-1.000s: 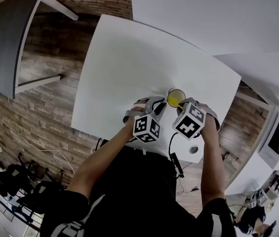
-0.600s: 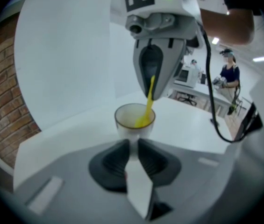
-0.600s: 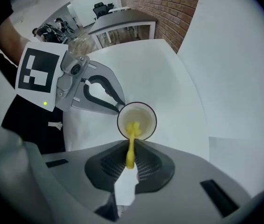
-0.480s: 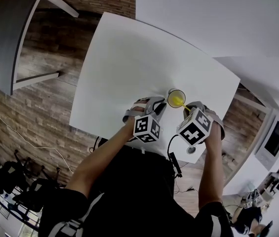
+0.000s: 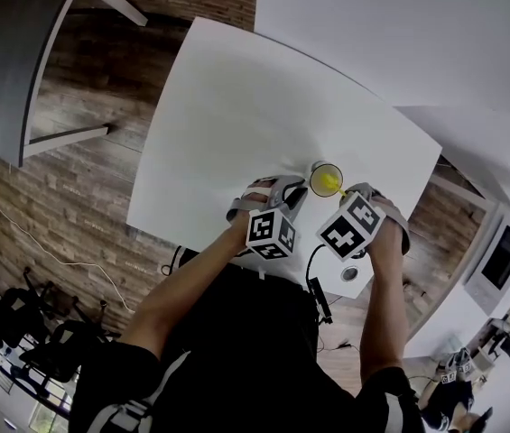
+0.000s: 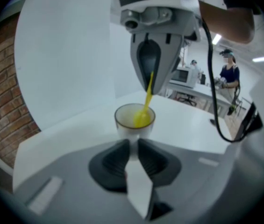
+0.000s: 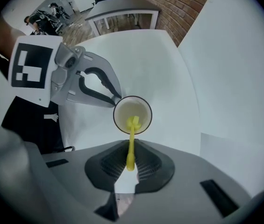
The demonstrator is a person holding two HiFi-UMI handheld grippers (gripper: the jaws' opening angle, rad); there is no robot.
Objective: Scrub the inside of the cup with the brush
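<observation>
The left gripper (image 6: 132,146) pinches the cup (image 6: 123,124), just right of centre in the head view, steadying it on the table (image 5: 236,106) while the right gripper (image 7: 131,155) clamps the brush (image 7: 132,135), its head inside for scrubbing.

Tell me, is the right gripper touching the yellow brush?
Touching. The right gripper view shows the right gripper's jaws closed on the yellow brush's handle, its head down in the cup.
</observation>
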